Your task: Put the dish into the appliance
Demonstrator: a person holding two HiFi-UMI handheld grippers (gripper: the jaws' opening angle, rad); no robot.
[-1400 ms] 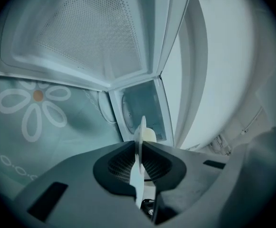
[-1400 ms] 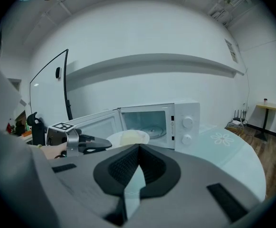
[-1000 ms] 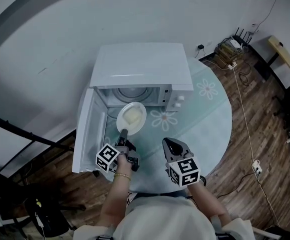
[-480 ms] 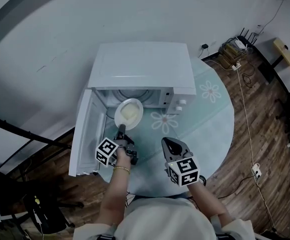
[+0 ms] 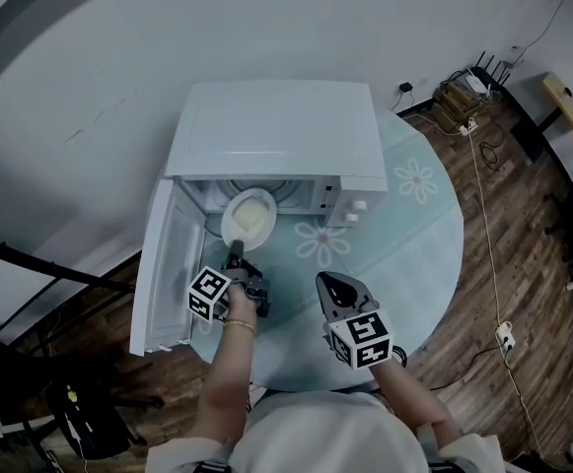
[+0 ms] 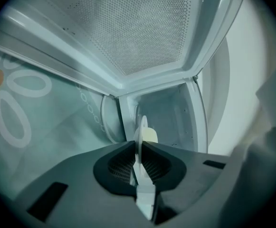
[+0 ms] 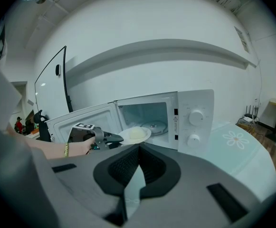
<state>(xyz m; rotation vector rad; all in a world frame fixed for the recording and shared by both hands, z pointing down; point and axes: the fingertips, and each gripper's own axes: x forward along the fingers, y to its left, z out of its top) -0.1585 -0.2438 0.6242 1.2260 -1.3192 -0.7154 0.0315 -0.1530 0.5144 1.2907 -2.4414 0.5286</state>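
Observation:
A white microwave [image 5: 278, 134] stands on the round table, its door [image 5: 158, 264] swung open to the left. My left gripper [image 5: 238, 258] is shut on the near rim of a white dish [image 5: 249, 215] with pale yellow food on it. The dish hangs level at the mouth of the cavity, just above the sill. In the left gripper view the dish [image 6: 139, 141] shows edge-on between the jaws, the cavity [image 6: 176, 113] beyond. In the right gripper view the dish [image 7: 135, 135] sits before the glass turntable [image 7: 154, 126]. My right gripper [image 5: 339, 292] is shut and empty, near the table's front.
The table [image 5: 414, 225] carries a pale green cloth with flower prints. The microwave's two knobs [image 7: 195, 127] are right of the opening. Cables and a power strip [image 5: 454, 101] lie on the wooden floor at the back right. A white wall runs behind.
My left gripper has carried the dish forward, from over the table in front of the microwave to the mouth of its cavity. The right gripper has stayed put.

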